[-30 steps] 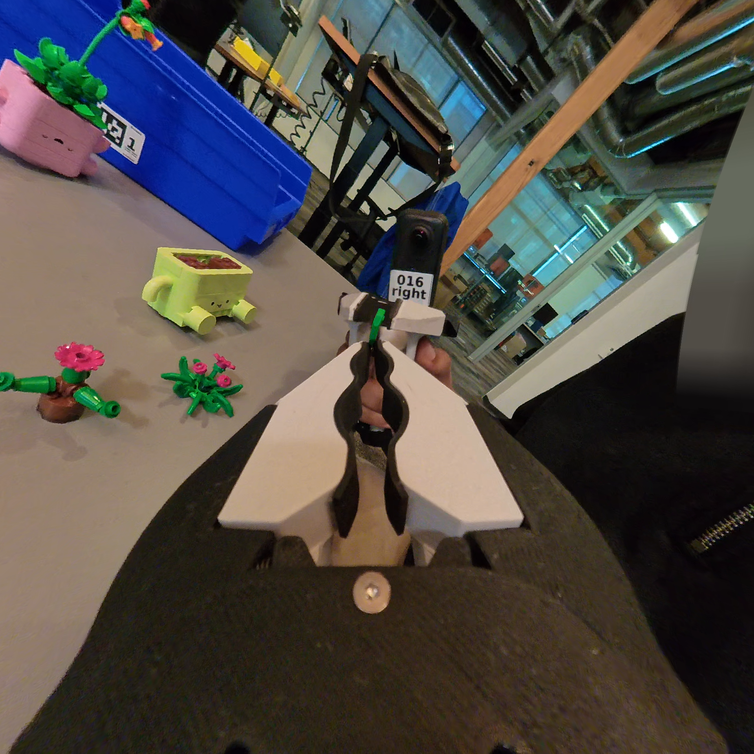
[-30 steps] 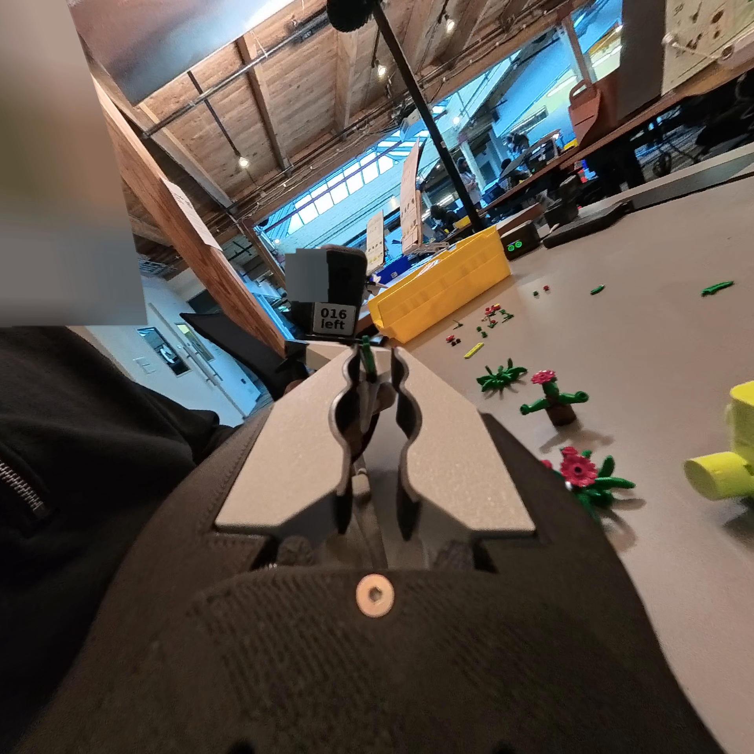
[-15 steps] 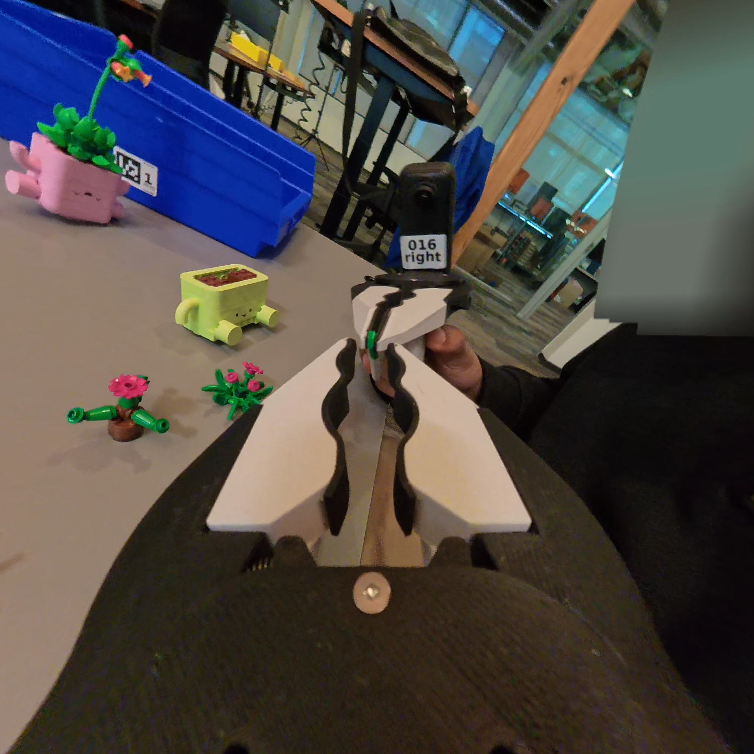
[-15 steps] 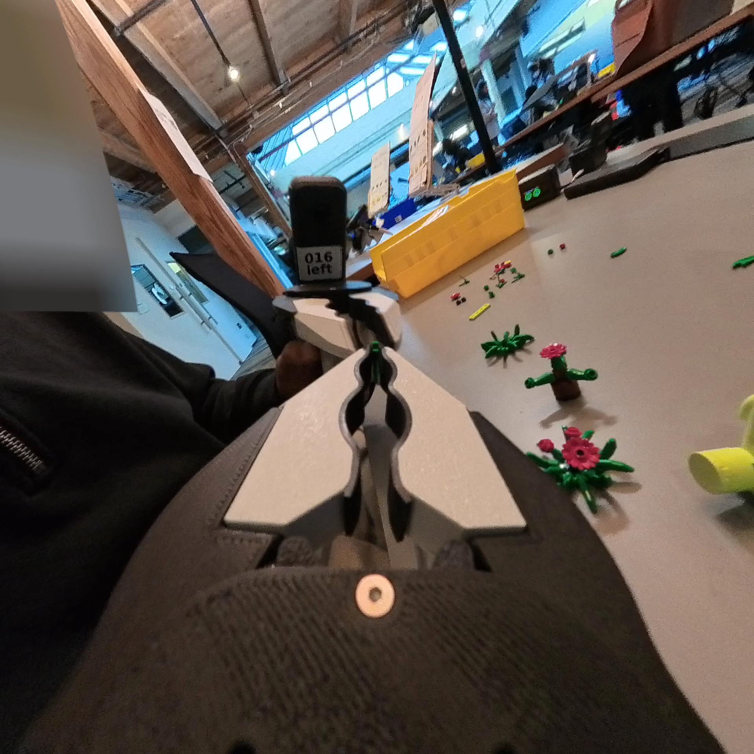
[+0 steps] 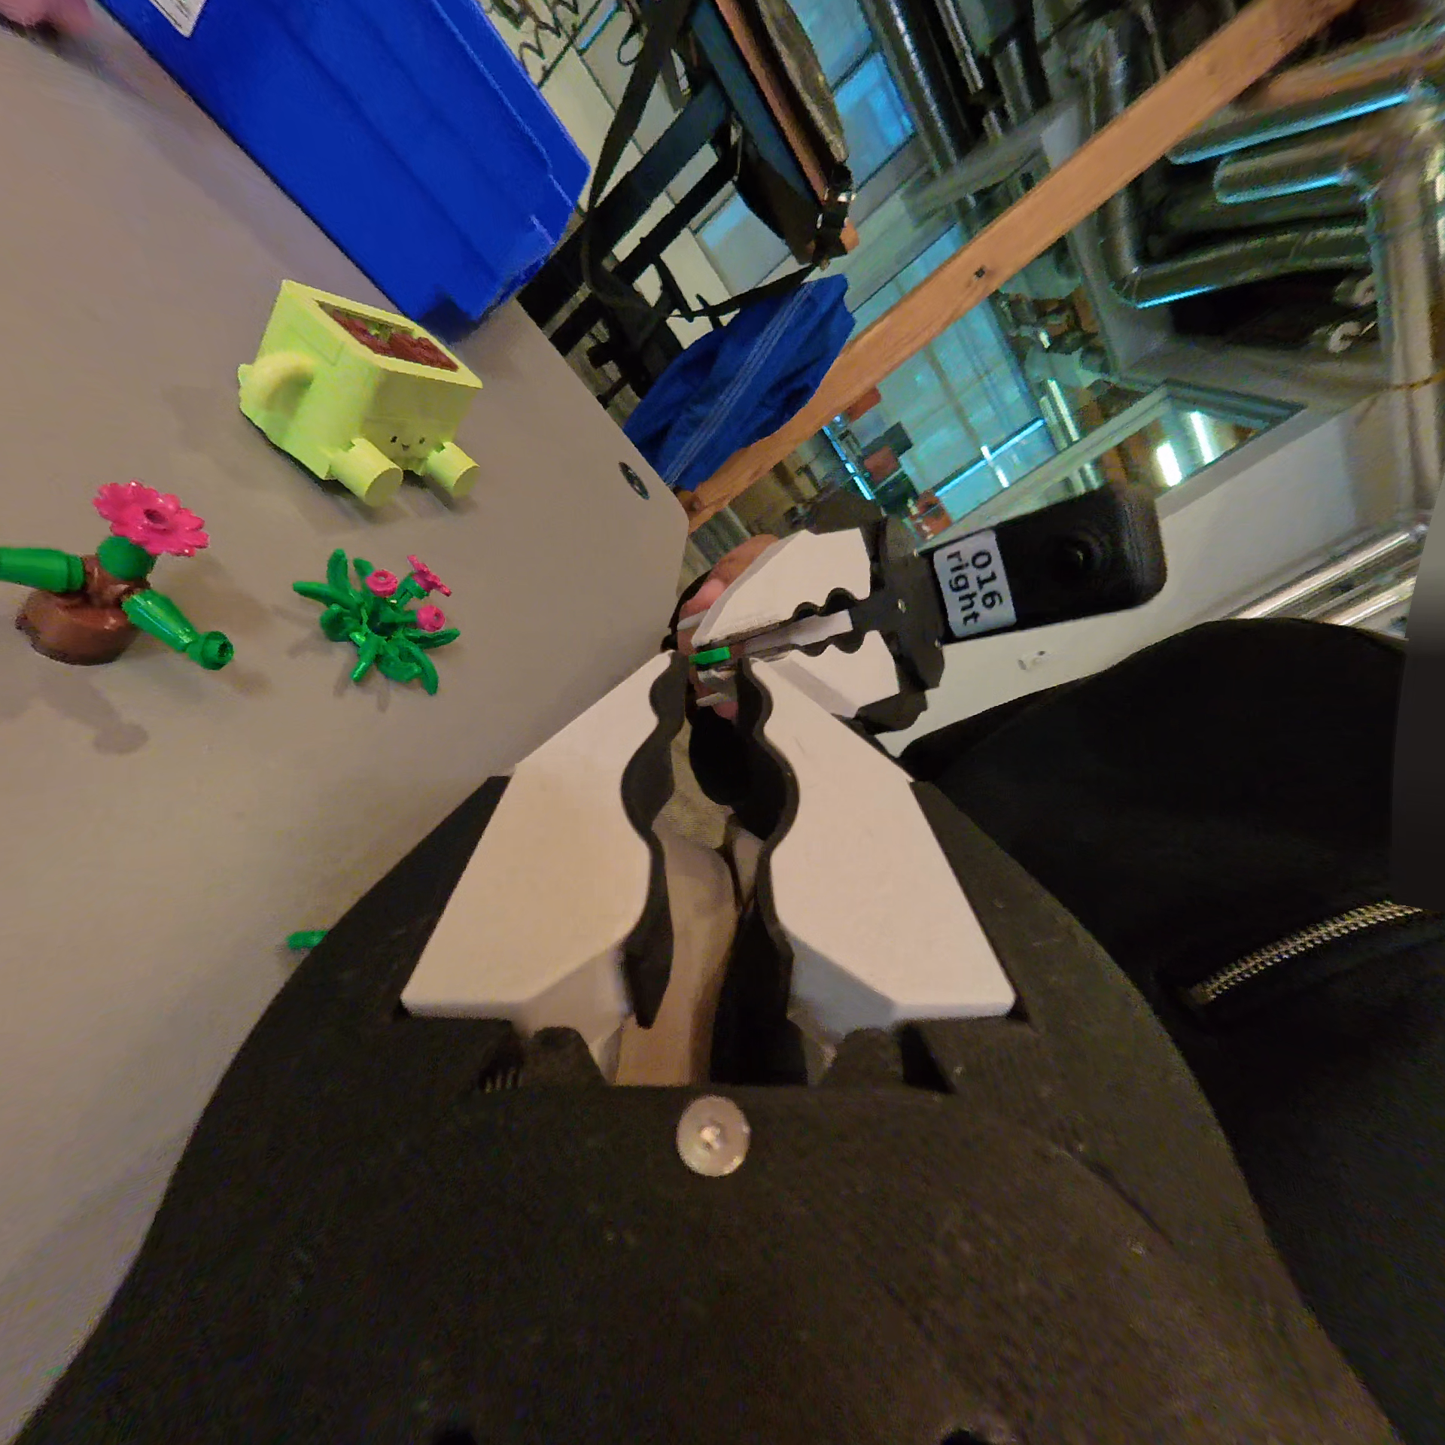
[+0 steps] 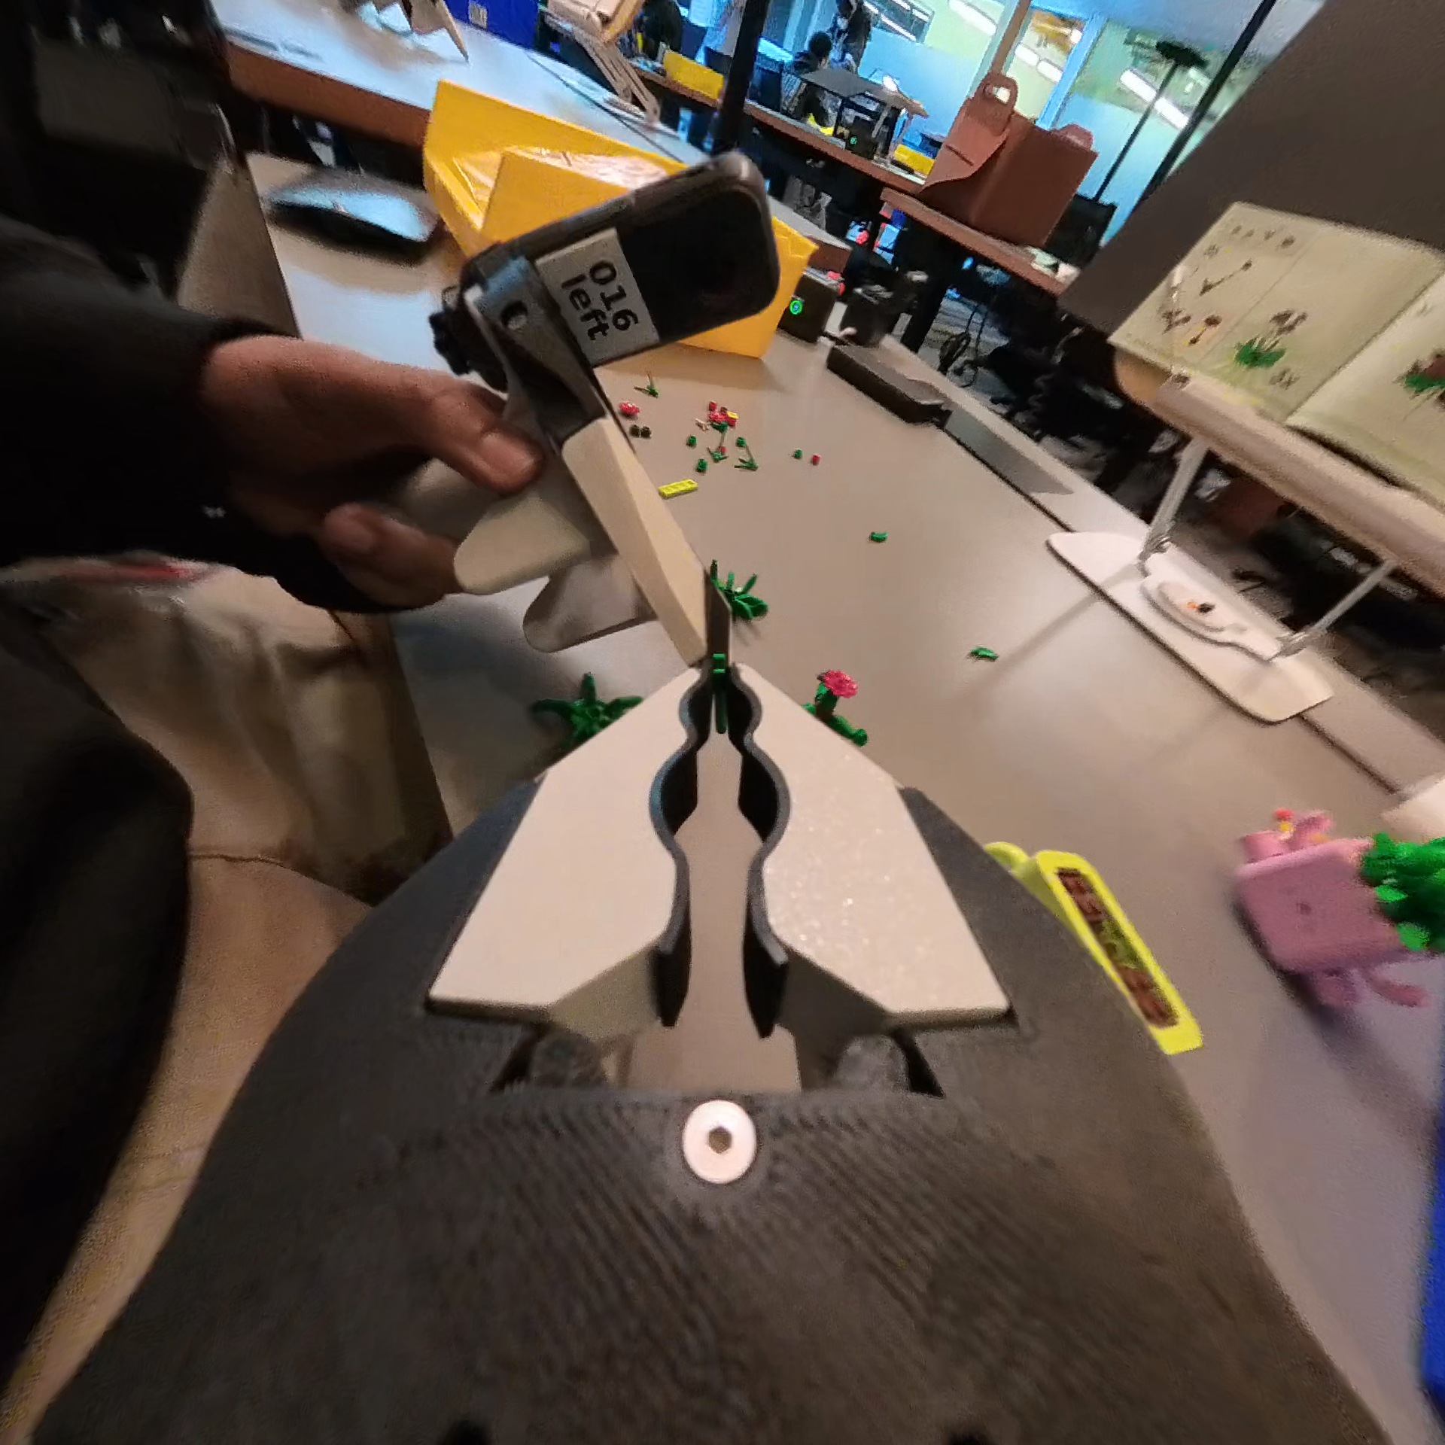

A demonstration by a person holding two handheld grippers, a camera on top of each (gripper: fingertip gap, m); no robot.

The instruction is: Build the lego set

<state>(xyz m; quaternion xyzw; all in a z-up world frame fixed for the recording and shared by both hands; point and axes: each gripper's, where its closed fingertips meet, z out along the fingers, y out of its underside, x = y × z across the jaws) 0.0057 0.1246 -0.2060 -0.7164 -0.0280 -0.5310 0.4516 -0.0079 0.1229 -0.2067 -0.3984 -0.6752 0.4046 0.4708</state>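
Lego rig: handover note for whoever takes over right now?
Right gripper: shut on a thin green lego stem piece.
Left gripper: tips meet the right's at that piece; its own grip cannot be told.
On the grey table: lime-green square lego pot, pink-flower stem in a brown base, green leaf cluster with pink buds, pink pot with plant.
Done: pink pot planted.
Left: lime pot unplanted; loose pieces unused.

pot (image 5: 356,403) behind flower cluster (image 5: 379,618), bin (image 5: 367,133) beyond
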